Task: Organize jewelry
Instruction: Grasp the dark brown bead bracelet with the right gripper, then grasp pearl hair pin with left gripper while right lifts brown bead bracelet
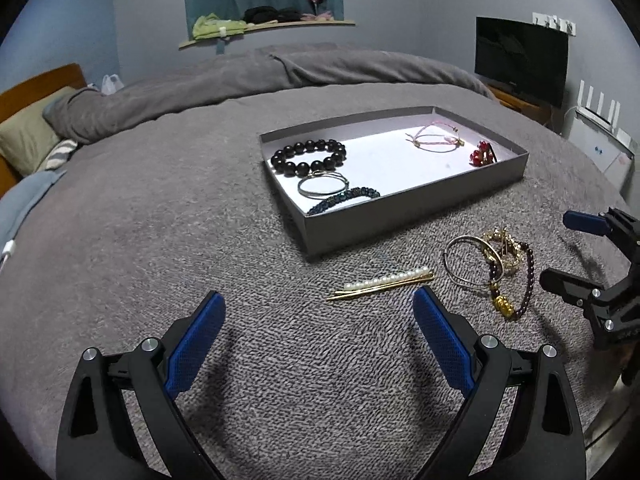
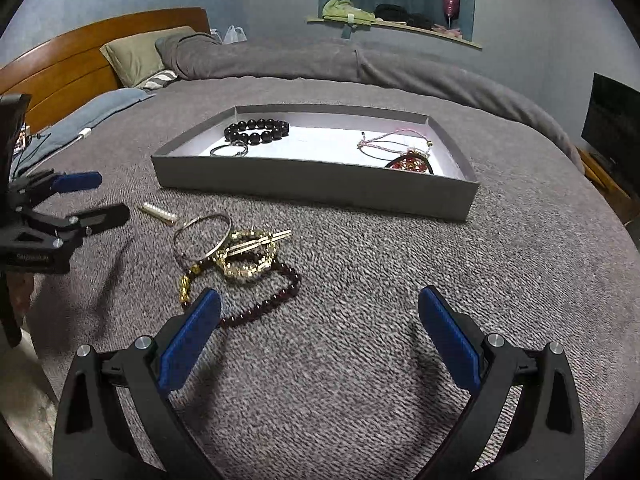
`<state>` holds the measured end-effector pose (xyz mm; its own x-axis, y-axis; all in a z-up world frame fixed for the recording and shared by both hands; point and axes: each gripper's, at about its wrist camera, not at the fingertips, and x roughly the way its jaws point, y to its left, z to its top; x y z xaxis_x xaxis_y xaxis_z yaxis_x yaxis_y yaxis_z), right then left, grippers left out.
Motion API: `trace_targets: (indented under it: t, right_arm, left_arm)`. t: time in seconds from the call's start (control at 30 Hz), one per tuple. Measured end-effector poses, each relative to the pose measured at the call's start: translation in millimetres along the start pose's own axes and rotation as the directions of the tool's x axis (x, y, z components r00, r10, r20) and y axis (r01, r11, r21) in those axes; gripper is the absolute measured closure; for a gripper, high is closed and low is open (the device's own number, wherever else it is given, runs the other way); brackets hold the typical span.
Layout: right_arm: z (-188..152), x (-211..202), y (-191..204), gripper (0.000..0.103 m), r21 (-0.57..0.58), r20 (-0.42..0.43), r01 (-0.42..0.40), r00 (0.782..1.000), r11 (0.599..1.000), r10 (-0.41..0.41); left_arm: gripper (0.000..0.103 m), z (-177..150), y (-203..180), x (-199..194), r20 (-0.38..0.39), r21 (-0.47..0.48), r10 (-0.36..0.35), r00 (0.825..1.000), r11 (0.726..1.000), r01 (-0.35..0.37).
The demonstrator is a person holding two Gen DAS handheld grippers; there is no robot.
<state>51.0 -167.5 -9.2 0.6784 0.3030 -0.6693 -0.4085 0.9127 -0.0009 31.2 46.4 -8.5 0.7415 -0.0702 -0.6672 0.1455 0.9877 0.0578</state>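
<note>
Grey bedspread [image 1: 200, 208] — we hover both grippers spread and empty: left gripper [image 1: 318, 300] near pearl hairpin [image 1: 384, 282], right gripper [image 2: 320, 300] by tangled bracelets [image 2: 240, 260], probably tray [image 1: 416, 200]-bound.

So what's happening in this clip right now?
A person is sorting jewelry on a bed with two handheld grippers. The left gripper and right gripper are both open and empty. The grey tray already holds several bracelets; a pearl hairpin and a tangled pile of bracelets still lie on the blanket.
</note>
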Motion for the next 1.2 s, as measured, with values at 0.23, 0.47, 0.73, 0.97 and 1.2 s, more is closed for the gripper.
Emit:
trace_targets:
  t: [0.23, 0.47, 0.73, 0.97, 1.2]
  right_arm:
    - [1, 14, 8, 0.053, -0.035, -0.057, -0.001, 0.998, 0.999, -0.001]
    - [2, 18, 15, 0.092, -0.064, -0.077, -0.005, 0.997, 0.998, 0.0]
    - [8, 12, -3, 0.096, -0.026, -0.061, 0.019, 0.998, 0.999, -0.021]
    - [10, 10, -19, 0.096, 0.008, -0.059, 0.039, 0.998, 0.999, -0.039]
    - [10, 10, -20, 0.096, 0.013, -0.059, 0.036, 0.998, 0.999, -0.035]
  left_arm:
    - [0.009, 0, -6, 7, 0.008, 0.012, -0.026, 1.0, 1.0, 0.025]
    - [0.009, 1, -8, 17, -0.011, 0.005, -0.073, 0.997, 0.997, 0.073]
    - [0.009, 2, -15, 26, -0.034, -0.072, -0.113, 0.993, 0.991, 0.111]
    - [0.012, 3, -26, 32, -0.043, -0.093, -0.096, 0.994, 0.991, 0.092]
    - [0.024, 3, -23, 36, -0.044, -0.123, -0.099, 0.994, 0.988, 0.093]
